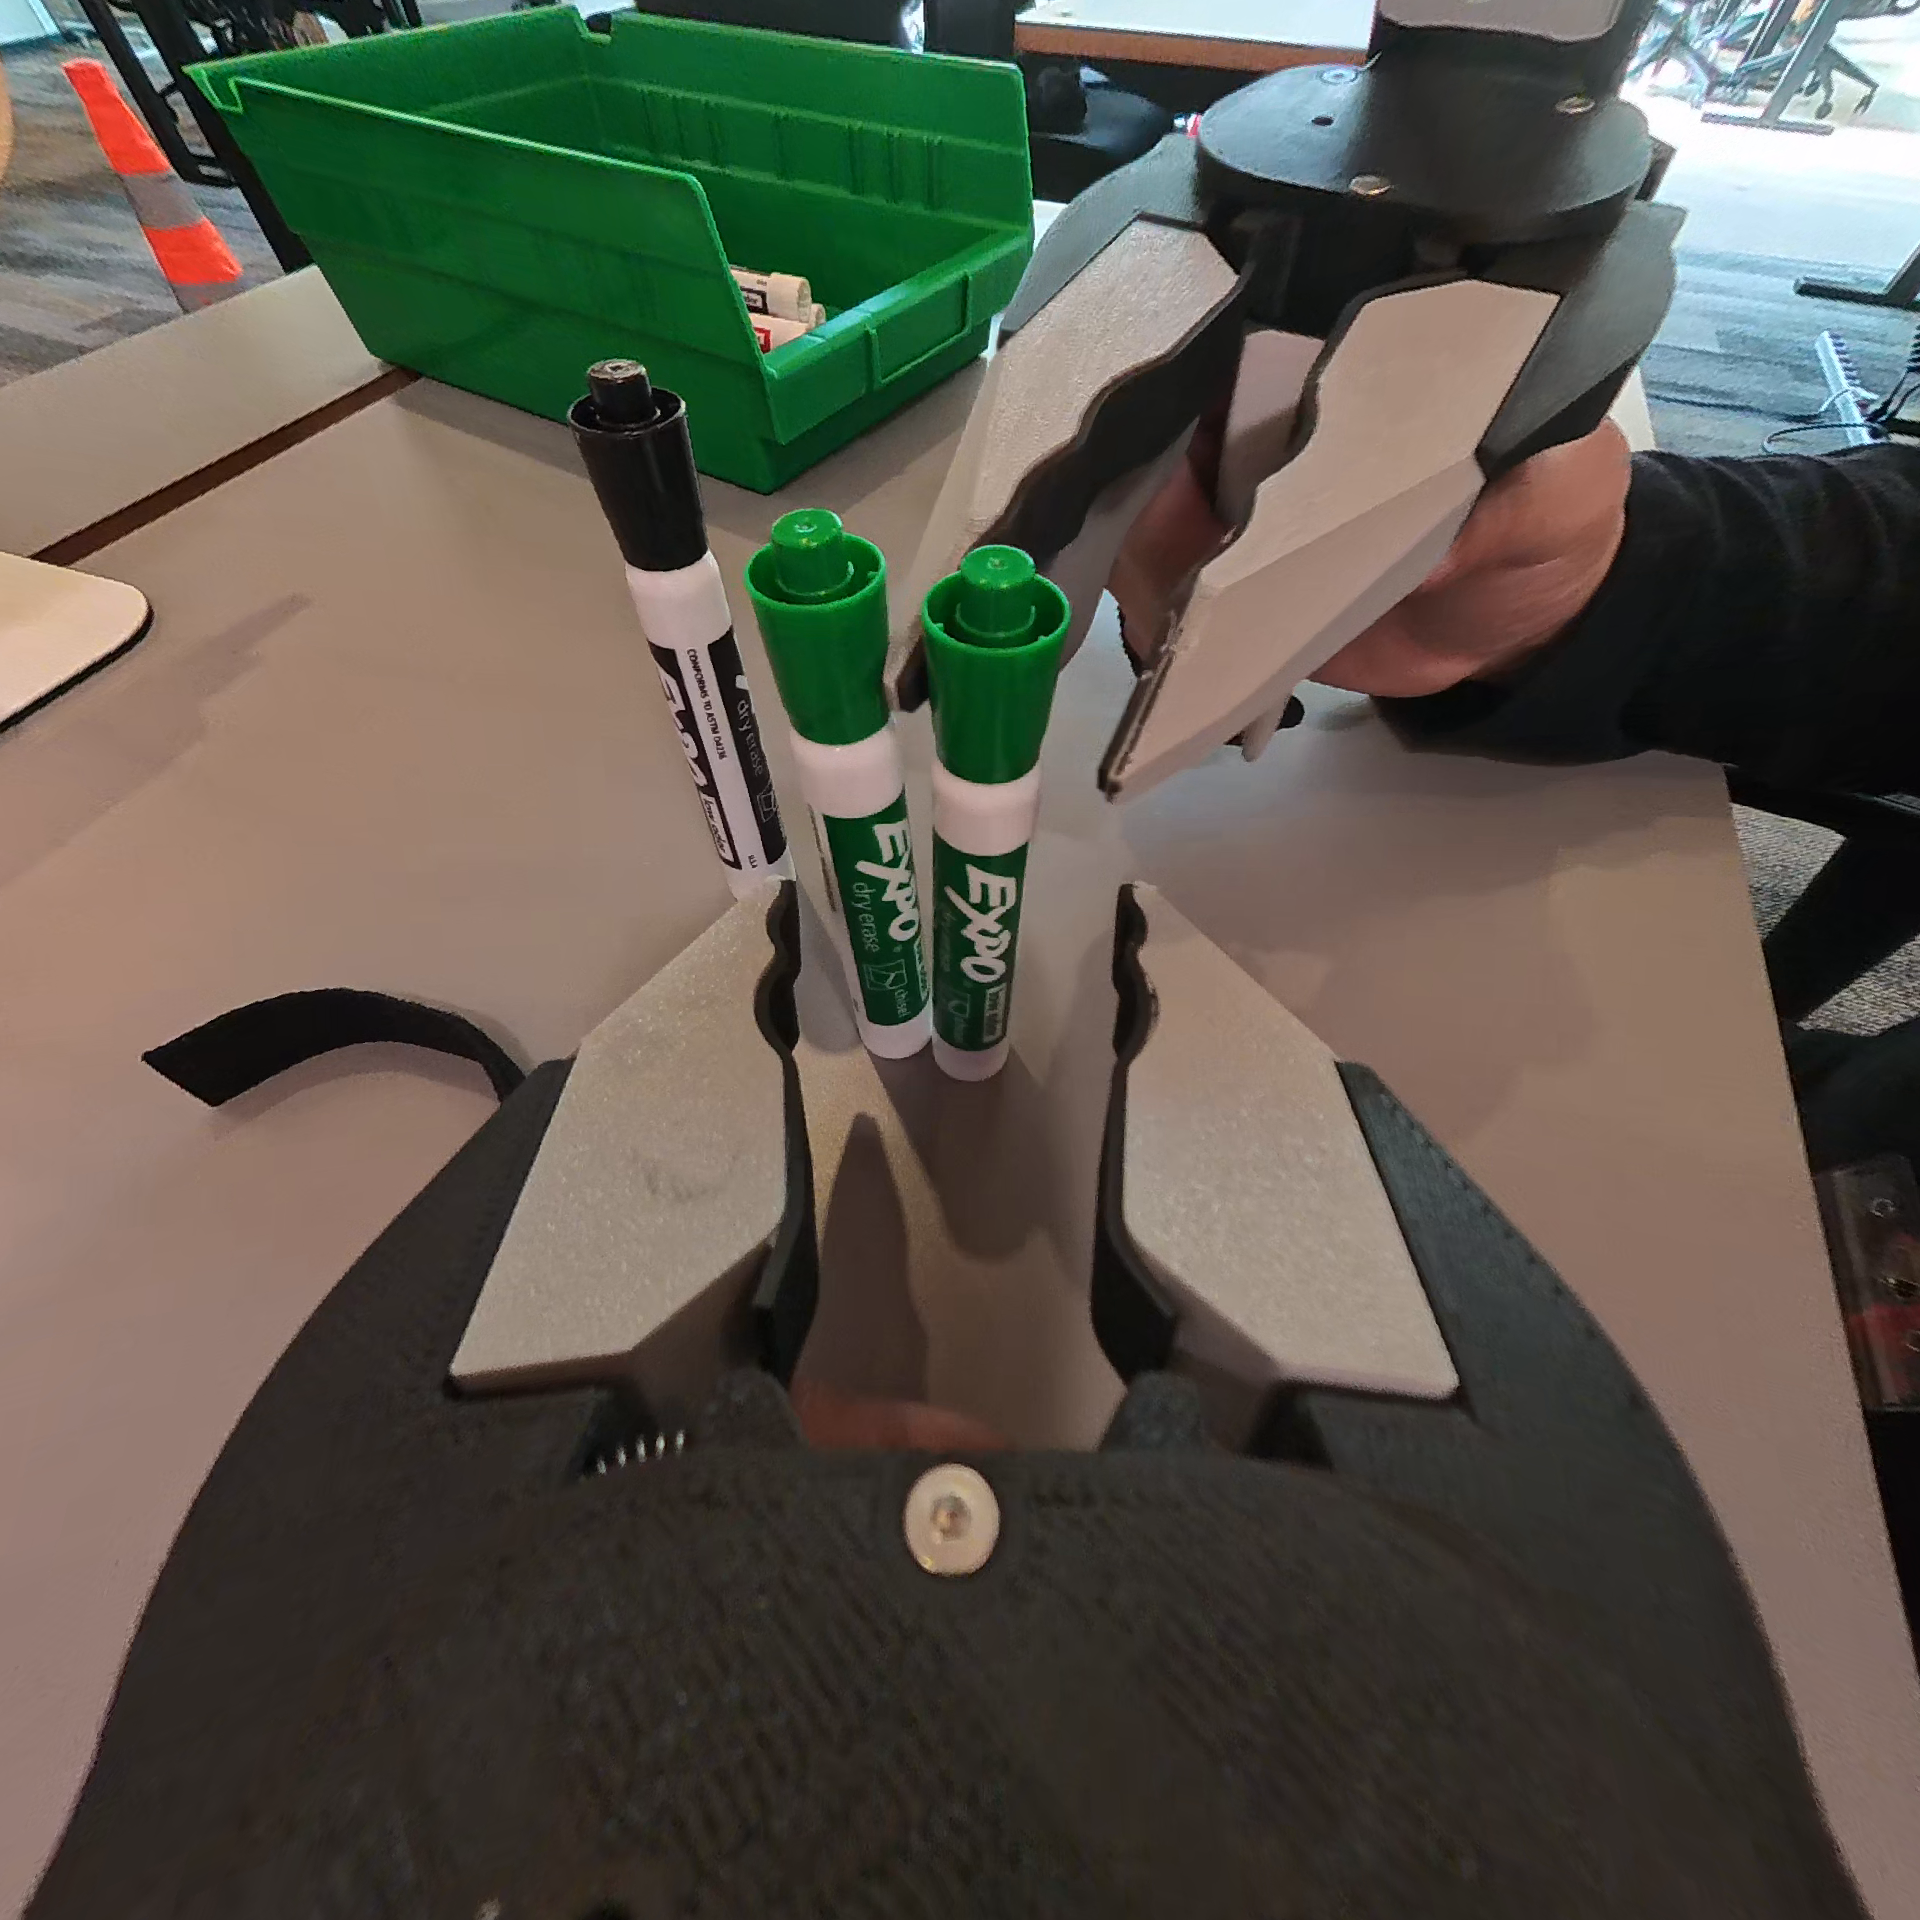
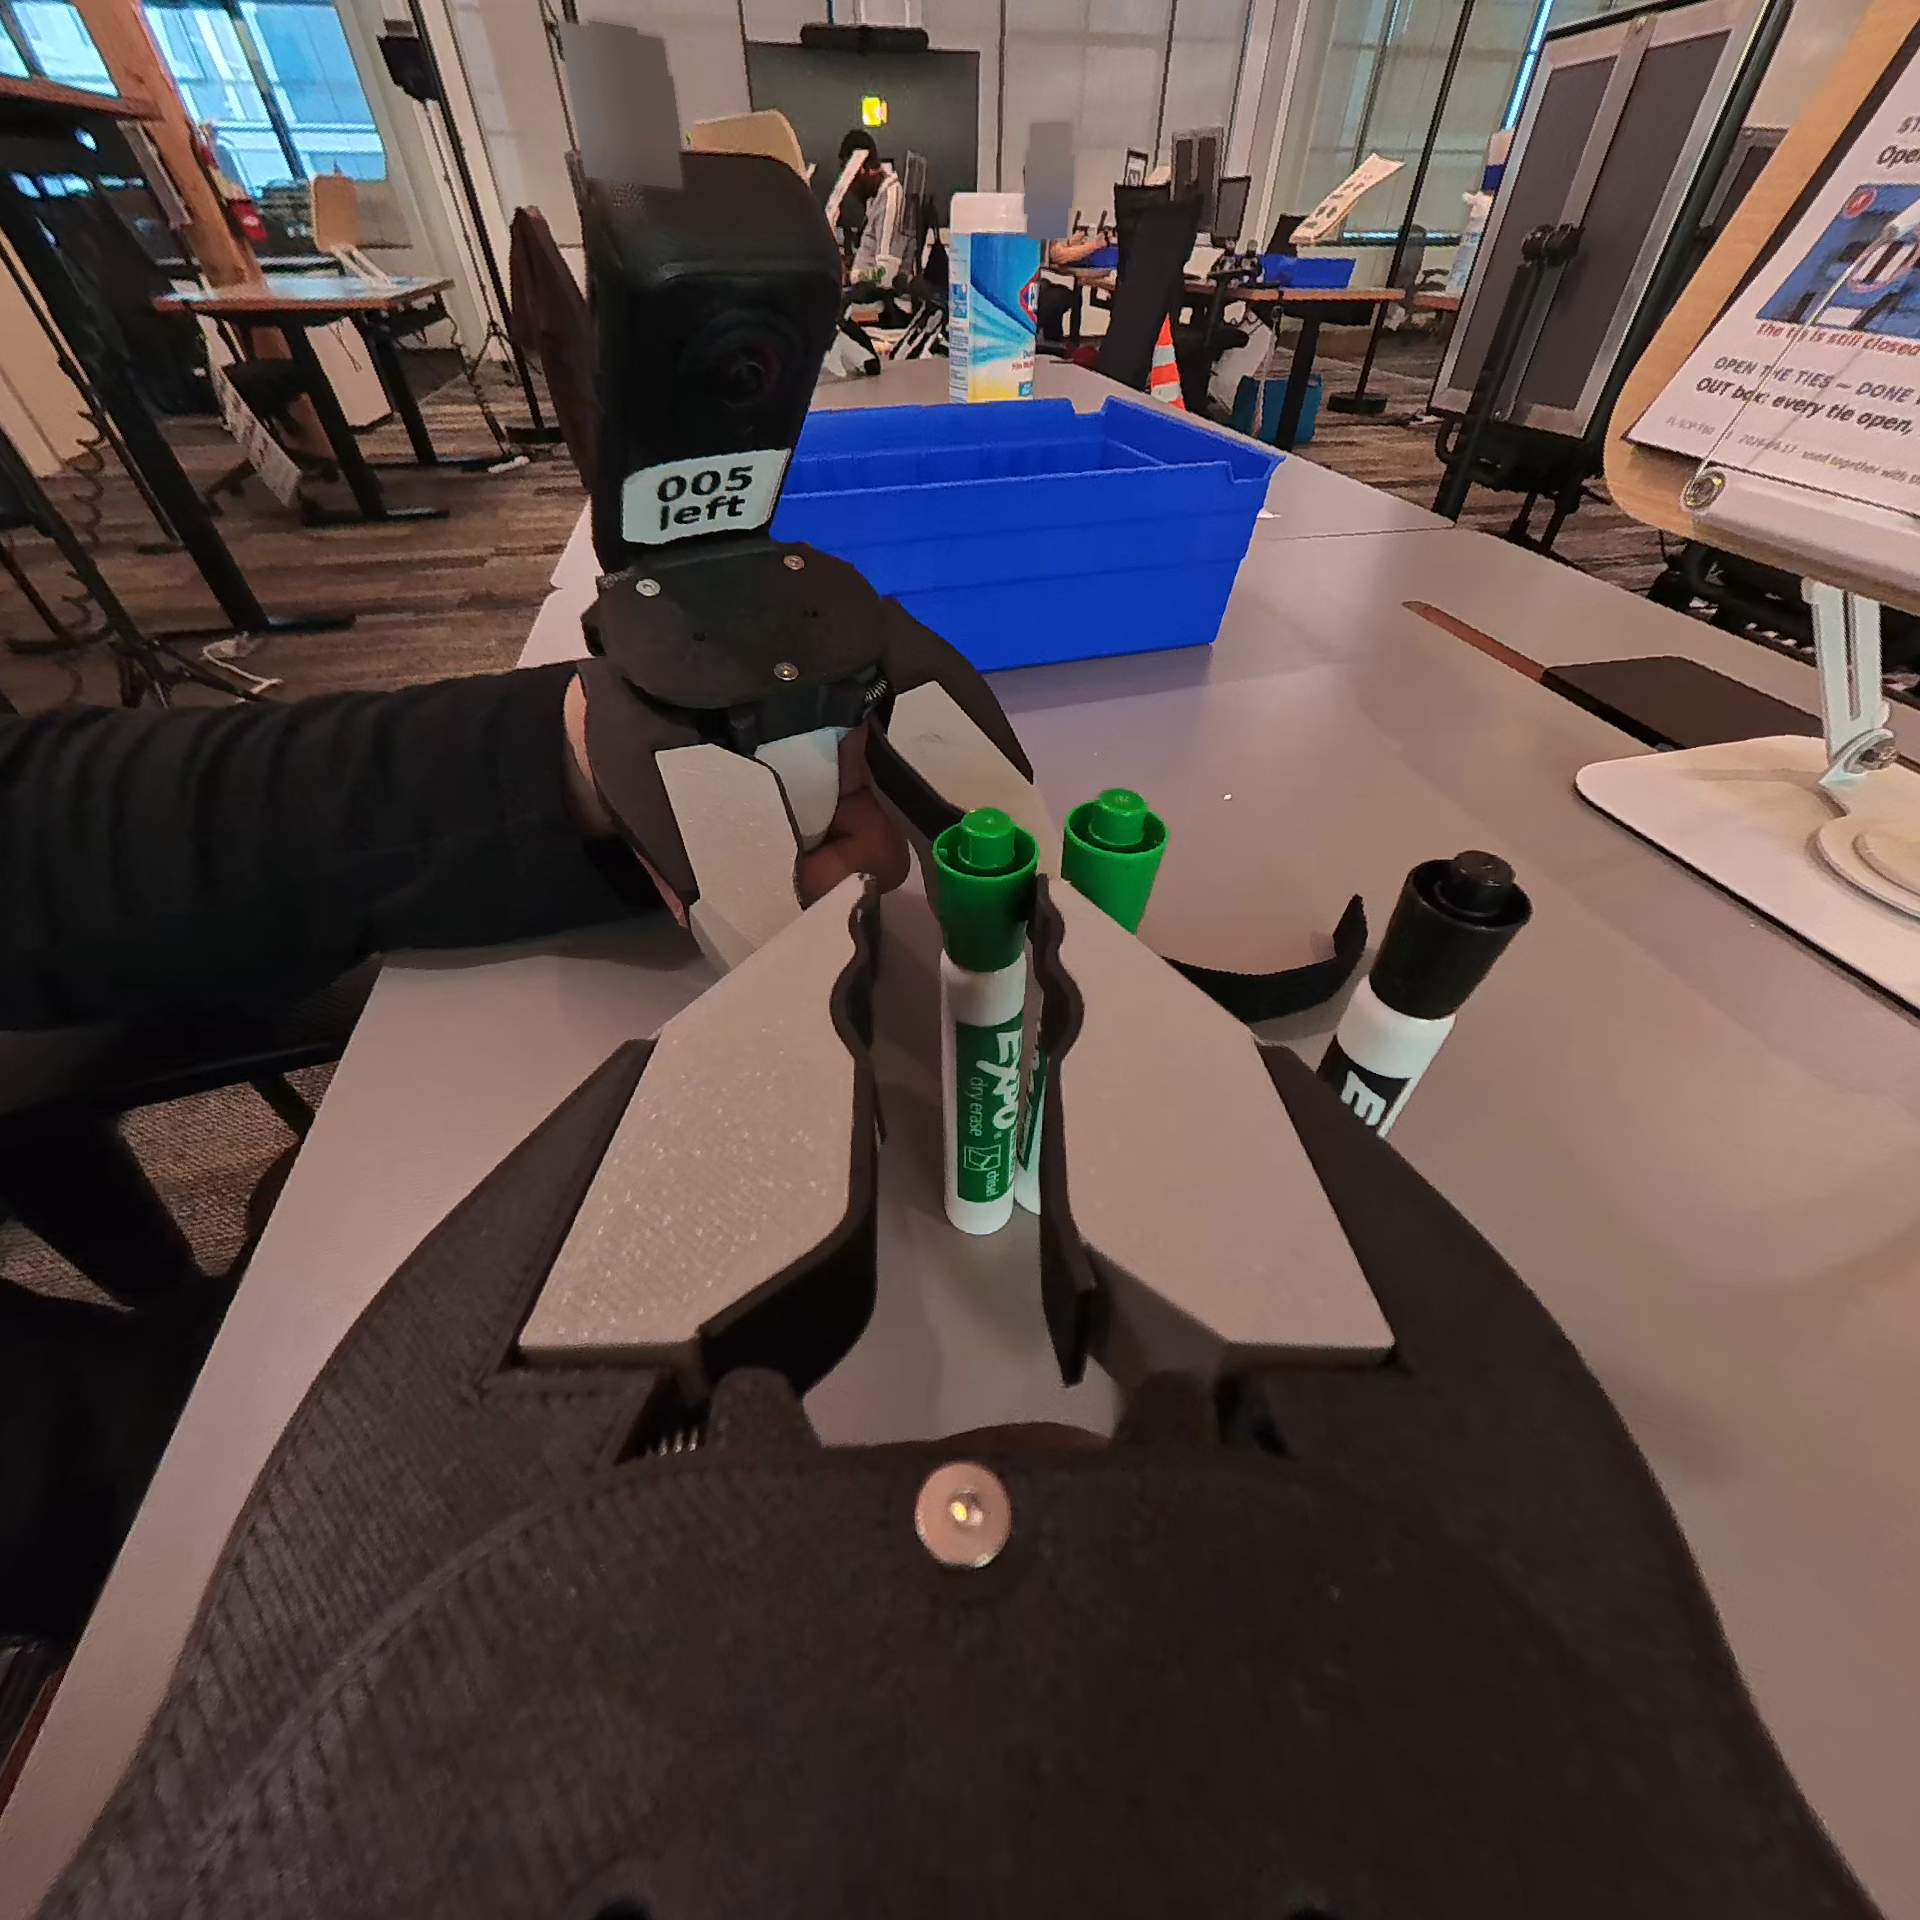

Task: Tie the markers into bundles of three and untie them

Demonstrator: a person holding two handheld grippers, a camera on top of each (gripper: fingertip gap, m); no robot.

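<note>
Three markers (image 1: 831, 748) lie side by side on the table (image 1: 364, 779). A strap (image 1: 312, 1023) lies to their left; a bin (image 1: 623, 239) holding more markers sits beyond them.

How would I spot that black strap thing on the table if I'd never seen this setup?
Start at the big green plastic bin at the far side of the grey table, then come towards the three markers lying side by side. Just beyond the black-capped marker, on the side away from the two green-capped markers, lies the black fabric strap. It is the only soft, flat, curved thing there, lying open around nothing.
</note>
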